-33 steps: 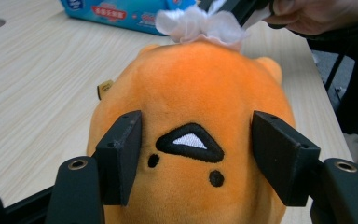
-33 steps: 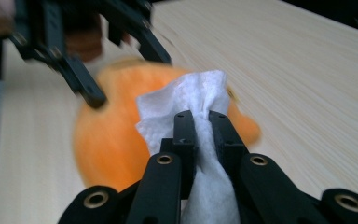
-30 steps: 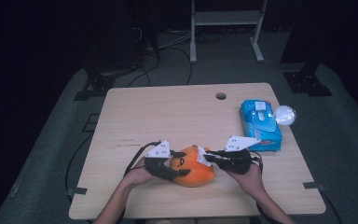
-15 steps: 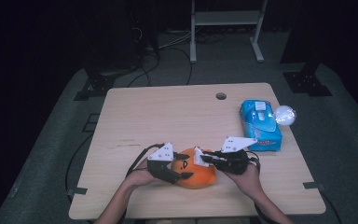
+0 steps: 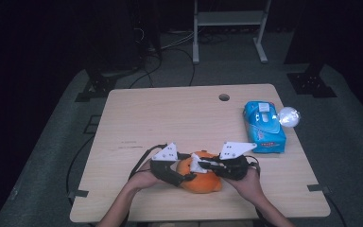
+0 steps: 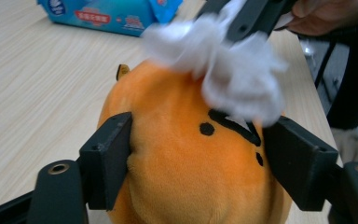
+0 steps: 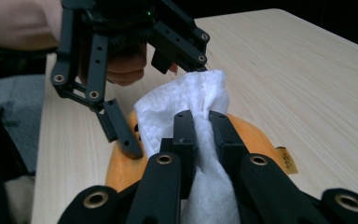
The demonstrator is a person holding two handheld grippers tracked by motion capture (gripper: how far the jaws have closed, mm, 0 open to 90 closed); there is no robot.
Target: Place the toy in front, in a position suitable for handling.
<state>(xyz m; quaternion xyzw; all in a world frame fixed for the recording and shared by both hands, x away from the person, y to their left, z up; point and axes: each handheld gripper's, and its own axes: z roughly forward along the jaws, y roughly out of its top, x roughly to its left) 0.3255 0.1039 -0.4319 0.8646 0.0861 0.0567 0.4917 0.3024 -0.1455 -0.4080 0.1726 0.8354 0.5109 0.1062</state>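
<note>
Plush (image 5: 201,178), orange, sits at six o'clock on the table (image 5: 170,118), between both grippers. The right gripper (image 7: 203,122) pinches a white wipe (image 7: 186,105) against its top. The left gripper (image 6: 200,154) straddles the plush, its jaws having just been opening, pads barely touching. With that hold slackening, wiping could shove the plush sideways or roll it.

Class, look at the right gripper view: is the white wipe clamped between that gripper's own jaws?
Yes, the right gripper pinches the white wipe.
</note>
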